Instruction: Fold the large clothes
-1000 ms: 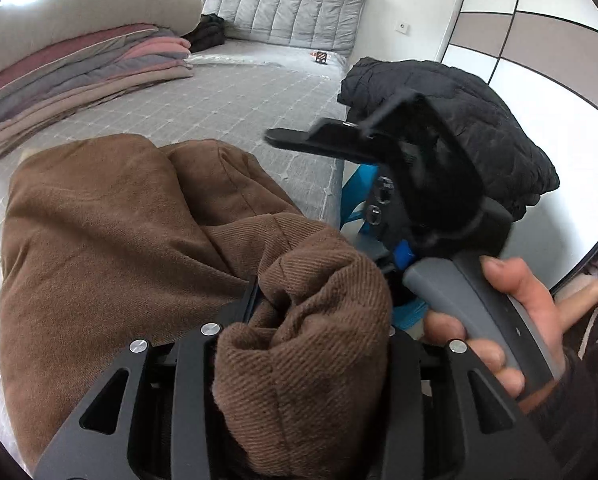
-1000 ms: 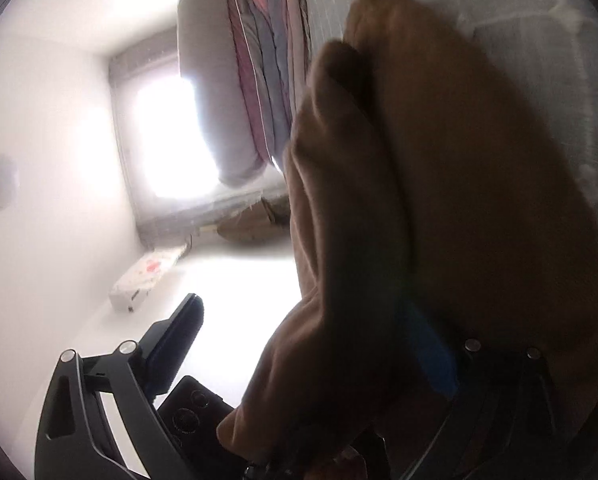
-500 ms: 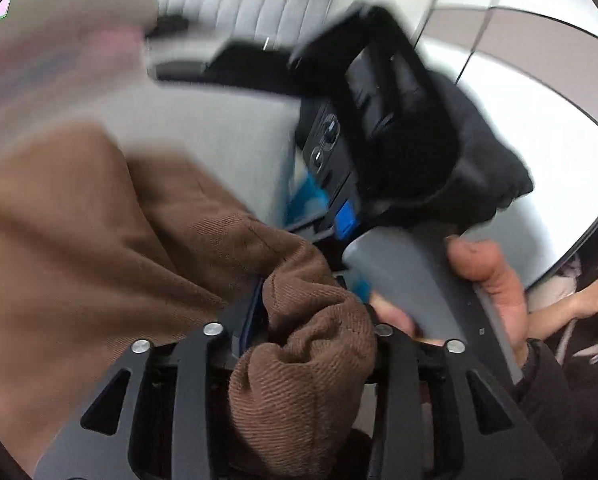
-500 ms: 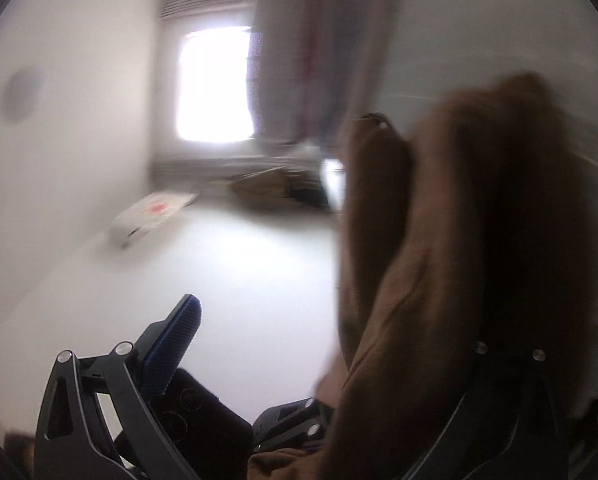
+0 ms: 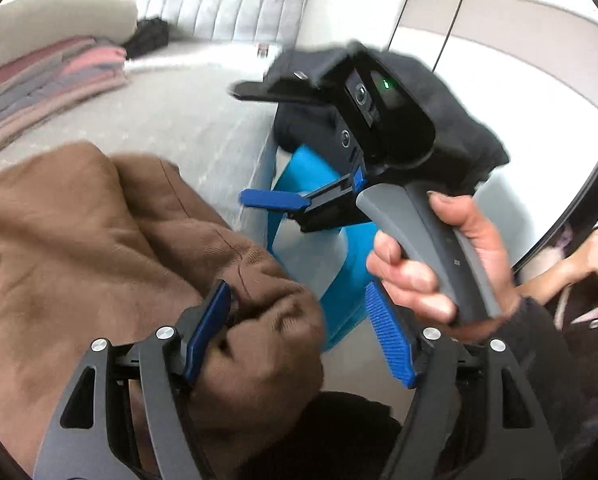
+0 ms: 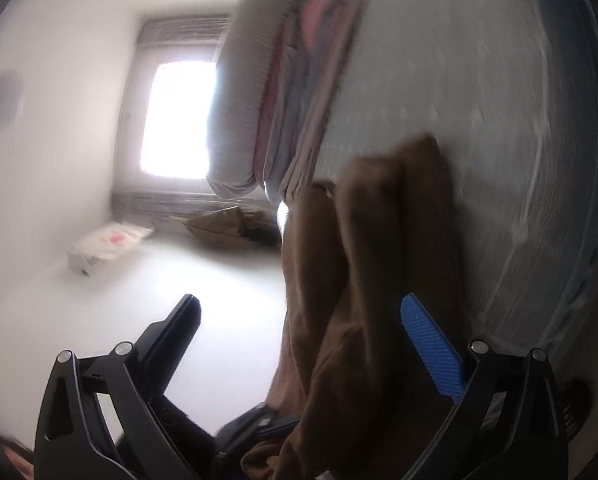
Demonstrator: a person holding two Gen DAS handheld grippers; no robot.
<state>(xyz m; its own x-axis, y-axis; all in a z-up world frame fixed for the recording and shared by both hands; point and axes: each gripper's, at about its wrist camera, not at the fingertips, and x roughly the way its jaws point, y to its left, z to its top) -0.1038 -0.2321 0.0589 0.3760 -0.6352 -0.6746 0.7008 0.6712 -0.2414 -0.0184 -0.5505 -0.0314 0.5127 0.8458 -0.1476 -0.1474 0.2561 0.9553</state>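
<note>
A brown corduroy garment [image 5: 79, 240] lies bunched on the grey bed [image 5: 187, 120]. My left gripper [image 5: 297, 292] has its jaws opening. A fold of the garment rests against the left blue pad [image 5: 207, 332], and the right pad [image 5: 391, 344] stands clear of it. A hand [image 5: 419, 264] holds my right gripper [image 5: 243, 144] above the bed's edge, open and empty. In the rolled, blurred right wrist view, the right gripper [image 6: 299, 300] is wide open. The brown garment [image 6: 371, 280] shows beyond its fingers, untouched.
A black quilted jacket [image 5: 467, 132] sits on something blue [image 5: 311, 240] beside the bed. Folded blankets under a pillow [image 5: 51, 76] are stacked at the far left, with a grey headboard [image 5: 235, 0] behind. A window [image 6: 179, 116] and a box [image 6: 107, 244] show across the floor.
My left jaws have spread and released the brown fold they were squeezing. The right gripper has come off the garment, rolled, and moved up and away with nothing in it.
</note>
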